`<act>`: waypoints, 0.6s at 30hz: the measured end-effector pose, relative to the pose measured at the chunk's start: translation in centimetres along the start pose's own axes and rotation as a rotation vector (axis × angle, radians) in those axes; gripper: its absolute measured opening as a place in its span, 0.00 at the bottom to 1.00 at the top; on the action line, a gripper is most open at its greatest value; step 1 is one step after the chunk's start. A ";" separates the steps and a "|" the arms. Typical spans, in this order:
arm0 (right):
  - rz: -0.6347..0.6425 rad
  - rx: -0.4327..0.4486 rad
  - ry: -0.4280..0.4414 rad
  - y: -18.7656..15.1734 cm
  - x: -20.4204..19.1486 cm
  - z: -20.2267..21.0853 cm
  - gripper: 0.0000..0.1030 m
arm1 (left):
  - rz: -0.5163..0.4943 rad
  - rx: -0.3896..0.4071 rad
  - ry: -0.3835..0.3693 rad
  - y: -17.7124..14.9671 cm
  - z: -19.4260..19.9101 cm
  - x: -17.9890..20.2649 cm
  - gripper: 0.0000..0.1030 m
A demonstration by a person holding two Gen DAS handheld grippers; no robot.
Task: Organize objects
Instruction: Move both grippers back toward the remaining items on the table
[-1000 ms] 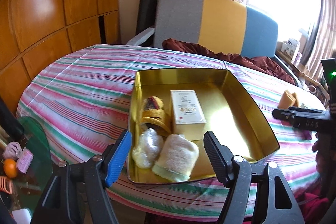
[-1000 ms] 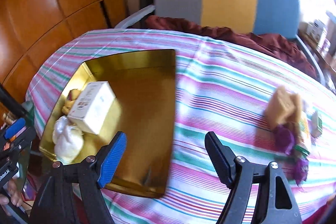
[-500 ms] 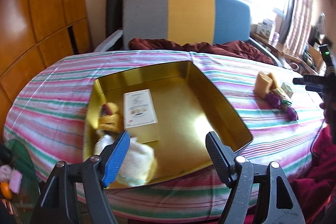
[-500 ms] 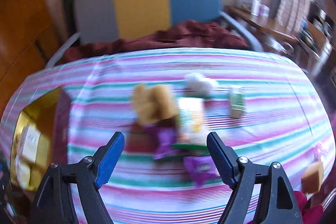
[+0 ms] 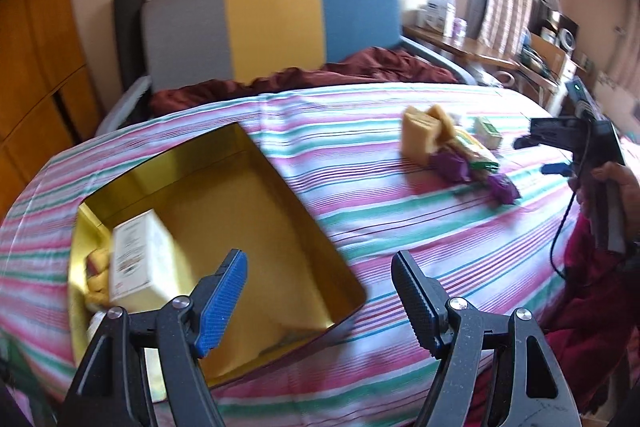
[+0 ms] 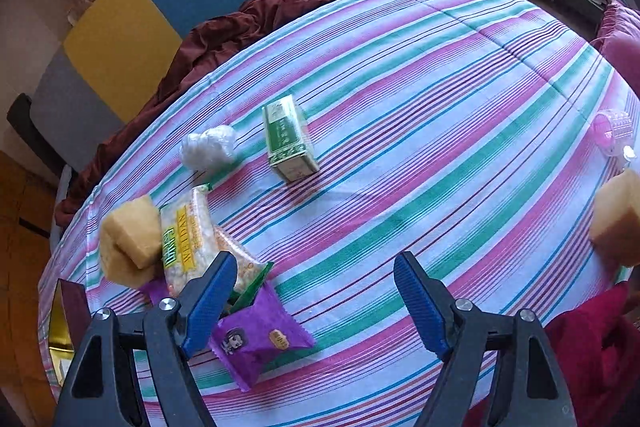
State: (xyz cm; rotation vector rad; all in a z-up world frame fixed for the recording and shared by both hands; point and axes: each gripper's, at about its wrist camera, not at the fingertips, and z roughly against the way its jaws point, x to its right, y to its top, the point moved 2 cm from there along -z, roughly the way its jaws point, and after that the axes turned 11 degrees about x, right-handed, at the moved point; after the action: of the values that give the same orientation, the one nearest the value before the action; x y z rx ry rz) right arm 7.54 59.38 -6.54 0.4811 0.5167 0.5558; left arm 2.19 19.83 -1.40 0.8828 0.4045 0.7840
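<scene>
- Right claw (image 6: 312, 303): jaws spread, nothing between them; it hovers over the loose pile on the striped bench (image 6: 440, 131).
- Left claw (image 5: 318, 297): jaws spread, empty, over the near corner of the gold tin (image 5: 312, 227).
- Loose items: purple packet (image 6: 260, 341) just under the right claw's left pad, snack bag (image 6: 192, 239) touching it, yellow sponge (image 6: 128, 243) beside that; green box (image 6: 290, 139) and white wad (image 6: 208, 147) lie apart.
- Handling, judged: the packet looks light, crinkly and slippery; pinch across its flat body, not the sealed edge. The sponge is soft and will compress. The box is stiff; grip its long sides.
- Versus a second ago: the right view has swung from the tin to the pile; the left view has shifted right, so the tin now sits lower left with the white carton (image 5: 140, 259) inside.
</scene>
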 end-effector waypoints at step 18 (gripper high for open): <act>0.075 -0.067 0.012 -1.5 -0.8 0.1 0.80 | -0.048 -0.085 -0.077 6.4 -10.8 6.4 0.73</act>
State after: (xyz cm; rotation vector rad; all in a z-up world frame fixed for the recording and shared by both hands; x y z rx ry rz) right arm 7.56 57.79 -7.00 0.4345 0.4912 0.6462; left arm -2.99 32.91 -2.58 0.8186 0.3208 0.7153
